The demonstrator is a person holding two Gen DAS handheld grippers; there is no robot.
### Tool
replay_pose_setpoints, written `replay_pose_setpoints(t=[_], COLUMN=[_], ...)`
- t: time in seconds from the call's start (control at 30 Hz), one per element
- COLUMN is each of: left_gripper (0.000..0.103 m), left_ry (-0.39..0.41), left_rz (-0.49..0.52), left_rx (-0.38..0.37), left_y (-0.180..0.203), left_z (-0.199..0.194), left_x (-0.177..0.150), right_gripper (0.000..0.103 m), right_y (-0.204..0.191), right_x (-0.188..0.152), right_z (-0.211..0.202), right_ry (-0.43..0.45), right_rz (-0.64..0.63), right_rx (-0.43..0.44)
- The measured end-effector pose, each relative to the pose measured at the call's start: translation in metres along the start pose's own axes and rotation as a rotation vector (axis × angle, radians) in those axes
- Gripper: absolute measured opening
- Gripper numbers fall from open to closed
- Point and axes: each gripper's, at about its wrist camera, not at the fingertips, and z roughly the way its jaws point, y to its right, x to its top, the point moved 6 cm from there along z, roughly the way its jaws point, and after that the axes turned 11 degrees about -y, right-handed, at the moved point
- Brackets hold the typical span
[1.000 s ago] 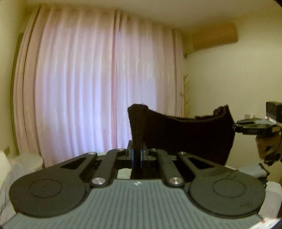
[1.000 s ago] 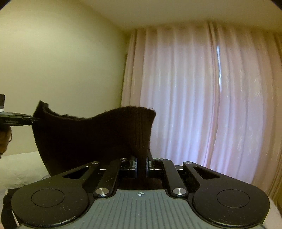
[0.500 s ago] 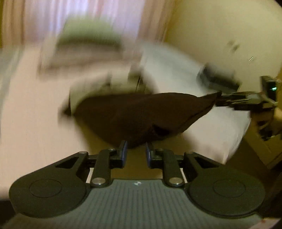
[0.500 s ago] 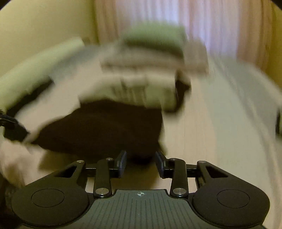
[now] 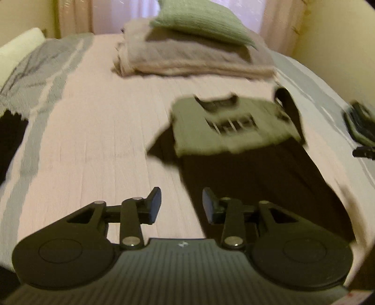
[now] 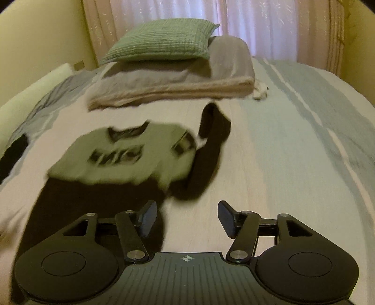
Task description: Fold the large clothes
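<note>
A large garment lies flat on the bed, its pale green top [image 5: 225,131] [image 6: 121,154] printed with dark marks and its lower body dark brown [image 5: 262,187] [image 6: 93,206]. One dark sleeve [image 6: 211,145] bends up at its right side. My left gripper [image 5: 181,205] stands open over the hem's left corner, nothing between its fingers. My right gripper [image 6: 186,217] is open too, by the hem's right corner, its left finger [image 6: 147,218] above the dark cloth. At the left wrist view's right edge a black tip [image 5: 363,152] pokes in, probably the right gripper.
At the far end of the pink and grey bedspread [image 5: 93,140] [image 6: 293,152], a green pillow [image 5: 199,21] [image 6: 161,40] tops folded beige blankets [image 5: 192,56] [image 6: 168,84]. Dark cloth [image 5: 9,140] lies at the left edge. A dark object [image 5: 358,124] sits right. Curtains and walls close in behind.
Both grippers held the dark hem up before the curtain, shut on it. They swung down to the bed and let go; the garment now lies flat and both grippers are open.
</note>
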Motion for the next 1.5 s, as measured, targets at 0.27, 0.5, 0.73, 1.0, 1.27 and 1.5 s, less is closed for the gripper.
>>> replay_pose_setpoints(t=[0.27,0.5,0.73,1.0,1.27,1.5], left_gripper=[0.041,0.041,0.041,0.041,0.041,0.043], left_ry=[0.019,0.009,-0.004,-0.028,-0.045,-0.039], left_rz=[0.029,0.044,0.087,0.156,0.17,0.101], left_rx=[0.06,0.041,-0.015,-0.091,-0.077,-0.004], left_y=[0.029,0.072,0.121,0.171,0.18,0.137], left_z=[0.108,0.162,0.164,0.17,0.173,0.155], left_x=[0.115,0.151,0.17,0.179,0.178,0.166], right_gripper=[0.056,0.004,0.004,0.013,0.031,0.04], right_y=[0.067,0.105,0.184,0.263,0.239,0.161], right_x=[0.133,0.158,0.099,-0.064,-0.047,0.044], right_z=[0.15,0.179,0.029,0.0,0.002,0.062], right_ry=[0.0,0.027,0.329,0.135,0.136,0.083], right_rz=[-0.057,-0.017,0.293,0.737,0.589,0.266], right_rx=[-0.046,-0.037,-0.202,-0.384,-0.285,0.039])
